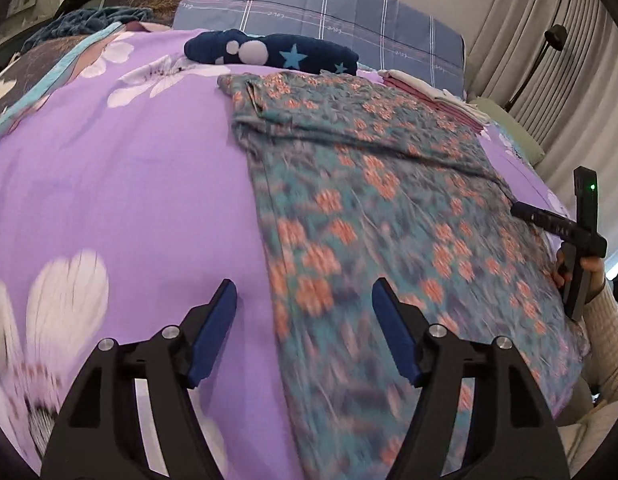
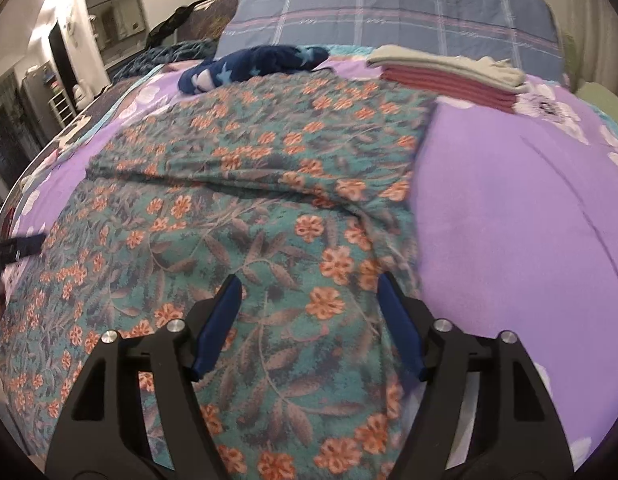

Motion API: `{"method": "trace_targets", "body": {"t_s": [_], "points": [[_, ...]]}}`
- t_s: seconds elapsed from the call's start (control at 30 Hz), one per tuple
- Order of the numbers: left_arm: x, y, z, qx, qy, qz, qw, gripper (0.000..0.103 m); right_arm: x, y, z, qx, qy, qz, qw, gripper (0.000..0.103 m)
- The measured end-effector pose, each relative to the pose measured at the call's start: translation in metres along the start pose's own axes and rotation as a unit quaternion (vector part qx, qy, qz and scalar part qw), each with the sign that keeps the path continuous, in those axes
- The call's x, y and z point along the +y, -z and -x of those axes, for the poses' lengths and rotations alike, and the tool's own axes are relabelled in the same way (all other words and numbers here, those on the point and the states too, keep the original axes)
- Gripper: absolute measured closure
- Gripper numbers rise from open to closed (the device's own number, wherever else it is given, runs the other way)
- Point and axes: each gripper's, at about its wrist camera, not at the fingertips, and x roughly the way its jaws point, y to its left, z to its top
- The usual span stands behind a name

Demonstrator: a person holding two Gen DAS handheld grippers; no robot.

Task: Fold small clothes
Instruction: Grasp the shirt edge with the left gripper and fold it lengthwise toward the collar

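A teal garment with orange flowers (image 1: 389, 208) lies flat on the purple bedspread (image 1: 129, 184), its far part folded over into a ridge across the middle. My left gripper (image 1: 304, 286) is open above the garment's left edge, one finger over the bedspread and one over the cloth, with nothing between its pads. In the right wrist view the same garment (image 2: 249, 208) fills the centre. My right gripper (image 2: 307, 280) hangs open over its near right part, close to the right edge, pinching no cloth. The right gripper also shows at the garment's right side (image 1: 557, 224), with a hand in a cream sleeve on it.
A navy garment with stars (image 1: 269, 54) lies beyond the floral one. A stack of folded cream and maroon clothes (image 2: 449, 76) sits at the back right. A blue plaid pillow (image 1: 329, 12) leans at the head of the bed. Curtains (image 1: 569, 80) hang on the right.
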Motion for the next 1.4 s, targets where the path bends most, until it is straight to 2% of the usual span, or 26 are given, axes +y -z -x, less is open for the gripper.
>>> {"method": "trace_targets", "body": {"t_s": [0.07,0.13,0.23,0.3,0.43,0.57,0.7,0.77,0.93,1.07,1.2,1.3,1.4], "points": [[-0.005,0.012,0.008,0.01,0.005,0.002,0.9999,0.047,-0.011,0.012,0.024,-0.006,-0.039,-0.045,0.998,0.041],[-0.012,0.025,0.014,0.022,0.005,-0.006,0.9997,0.057,-0.019,0.026,0.044,-0.007,-0.053,-0.063,0.997,0.048],[-0.018,0.038,0.023,0.028,0.016,-0.015,0.9994,0.064,-0.036,0.055,0.073,0.003,-0.053,-0.092,0.994,0.061],[-0.017,0.043,0.026,0.03,0.024,-0.008,0.9992,0.068,-0.053,0.08,0.09,0.013,-0.072,-0.132,0.989,0.068],[-0.012,0.054,0.036,0.034,0.056,0.01,0.9978,0.073,-0.064,0.121,0.109,0.027,-0.111,-0.167,0.979,0.074],[-0.019,0.065,0.043,0.046,0.079,0.002,0.9958,0.072,-0.054,0.146,0.126,0.039,-0.12,-0.165,0.978,0.074],[-0.02,0.077,0.048,0.047,0.094,0.01,0.9944,0.063,-0.047,0.161,0.142,0.06,-0.119,-0.163,0.978,0.074],[-0.019,0.079,0.049,0.045,0.099,0.012,0.994,0.063,-0.046,0.166,0.145,0.074,-0.122,-0.163,0.976,0.074],[-0.01,0.077,0.045,0.043,0.133,0.031,0.9896,0.063,-0.049,0.16,0.131,0.072,-0.165,-0.183,0.966,0.063],[-0.01,0.08,0.048,0.049,0.142,0.031,0.9882,0.063,-0.057,0.153,0.121,0.073,-0.193,-0.216,0.954,0.063],[-0.014,0.09,0.055,0.054,0.148,0.017,0.9873,0.062,-0.055,0.159,0.129,0.084,-0.199,-0.208,0.954,0.063],[-0.005,0.089,0.048,0.045,0.177,0.045,0.9821,0.062,-0.052,0.162,0.131,0.085,-0.207,-0.203,0.953,0.06],[-0.002,0.082,0.038,0.038,0.194,0.067,0.978,0.063,-0.053,0.156,0.118,0.068,-0.229,-0.226,0.944,0.057]]}}
